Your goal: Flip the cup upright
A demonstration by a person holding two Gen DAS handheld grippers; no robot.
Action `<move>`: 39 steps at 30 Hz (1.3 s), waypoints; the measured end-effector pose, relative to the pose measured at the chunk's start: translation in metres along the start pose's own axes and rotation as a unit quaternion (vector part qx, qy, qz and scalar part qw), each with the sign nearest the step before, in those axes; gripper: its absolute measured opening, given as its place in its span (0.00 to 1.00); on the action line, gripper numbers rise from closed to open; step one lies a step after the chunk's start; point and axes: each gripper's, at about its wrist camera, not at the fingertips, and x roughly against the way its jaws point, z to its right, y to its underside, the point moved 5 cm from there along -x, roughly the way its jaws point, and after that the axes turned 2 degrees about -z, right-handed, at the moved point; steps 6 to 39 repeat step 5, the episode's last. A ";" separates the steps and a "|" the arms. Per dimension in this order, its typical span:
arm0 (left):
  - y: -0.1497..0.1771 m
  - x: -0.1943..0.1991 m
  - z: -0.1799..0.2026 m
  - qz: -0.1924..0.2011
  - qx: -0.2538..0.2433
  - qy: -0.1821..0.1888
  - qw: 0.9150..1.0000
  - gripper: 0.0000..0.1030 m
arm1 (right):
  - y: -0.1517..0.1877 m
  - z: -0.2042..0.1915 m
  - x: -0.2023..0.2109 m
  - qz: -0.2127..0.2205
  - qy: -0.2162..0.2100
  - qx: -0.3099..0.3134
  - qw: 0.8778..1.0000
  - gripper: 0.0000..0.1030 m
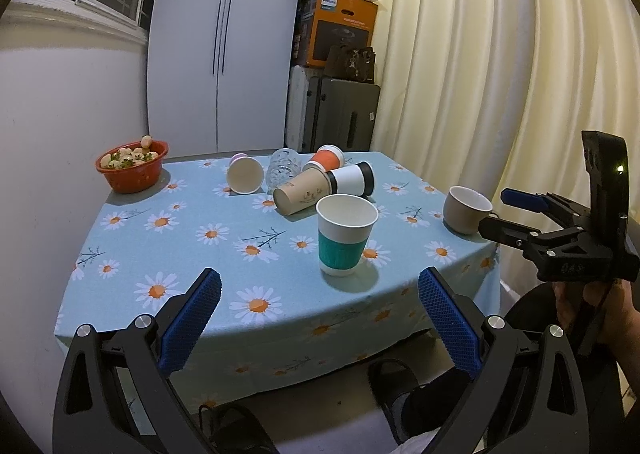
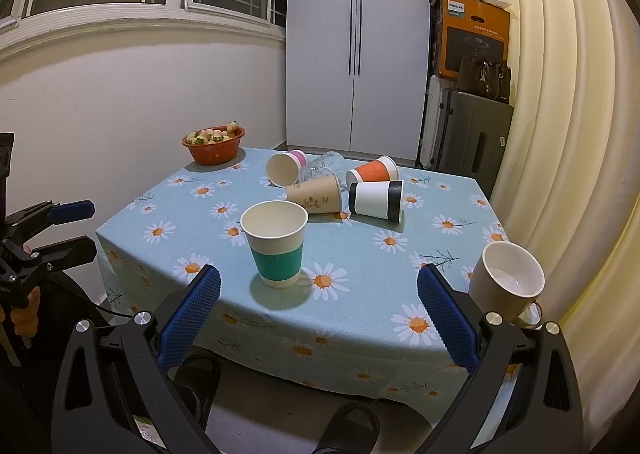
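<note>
Currently both the left gripper (image 1: 320, 318) and right gripper (image 2: 319, 318) hang spread and empty short of the table (image 2: 360, 318), so reaching for the tipped kraft paper cup (image 2: 314, 194) risks bumping the upright teal-banded cup (image 2: 276, 244) or rolling the black-and-white cup (image 2: 376, 199).

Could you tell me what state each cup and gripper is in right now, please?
Teal-banded cup: upright.
Beige mug: upright.
Kraft cup: on its side.
Black-and-white cup: on its side.
Orange cup: on its side.
Pink cup: on its side.
Left gripper: open.
Right gripper: open.
</note>
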 end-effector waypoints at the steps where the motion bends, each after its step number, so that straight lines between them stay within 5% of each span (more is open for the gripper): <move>1: 0.000 0.000 0.000 0.000 0.000 0.001 1.000 0.94 | 0.000 0.000 0.000 0.000 0.000 0.000 1.000 0.95; 39: 0.000 0.000 0.000 -0.001 0.000 0.002 1.000 0.94 | 0.000 0.000 0.000 0.000 0.000 0.000 1.000 0.95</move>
